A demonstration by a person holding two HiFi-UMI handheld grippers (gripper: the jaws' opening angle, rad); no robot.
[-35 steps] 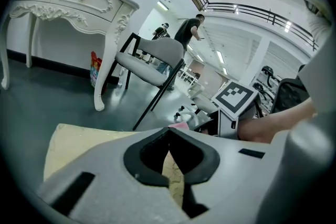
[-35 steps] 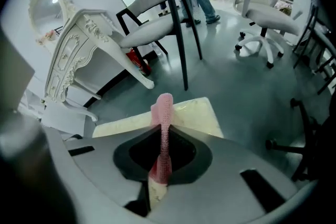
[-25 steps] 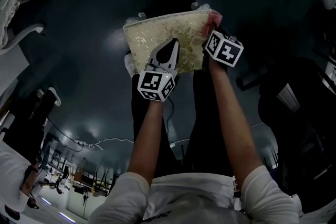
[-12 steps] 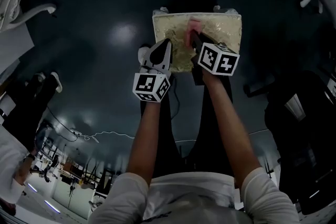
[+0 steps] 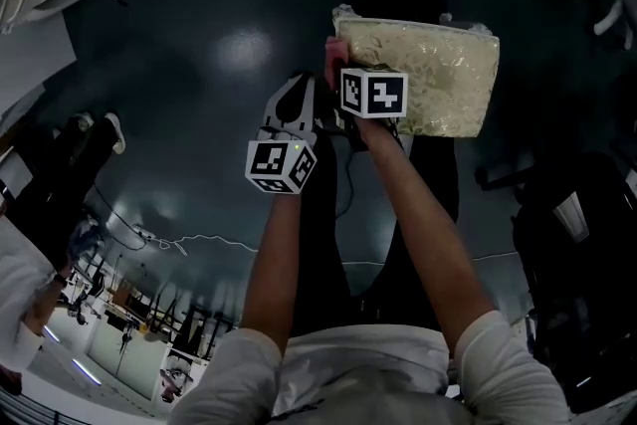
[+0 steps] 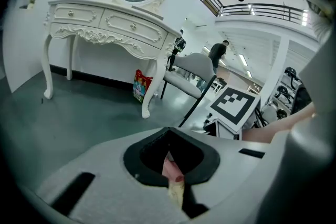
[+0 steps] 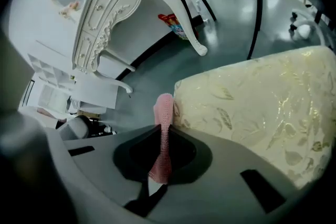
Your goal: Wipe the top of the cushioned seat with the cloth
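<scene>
The cushioned seat [image 5: 428,80] is cream with a gold leaf pattern and fills the right of the right gripper view [image 7: 252,107]. My right gripper [image 5: 338,80] [image 7: 161,149] is shut on a pink cloth [image 5: 332,60] [image 7: 164,113], which hangs over the seat's left edge. To the left of the seat, my left gripper [image 5: 299,105] [image 6: 170,165] hovers over the dark floor with its jaws together and nothing in them. Past its tips I see a bit of the pink cloth and the cream seat.
A white carved dressing table [image 6: 105,23] [image 7: 105,23] with an oval mirror stands by the wall. Beside it is a grey chair [image 6: 191,68] on black legs, and a colourful bag [image 6: 139,85] sits under the table. People [image 6: 218,52] stand far off.
My right gripper has dragged the cloth leftward across the seat top to its left edge. The left gripper has come off the seat and is now beside it.
</scene>
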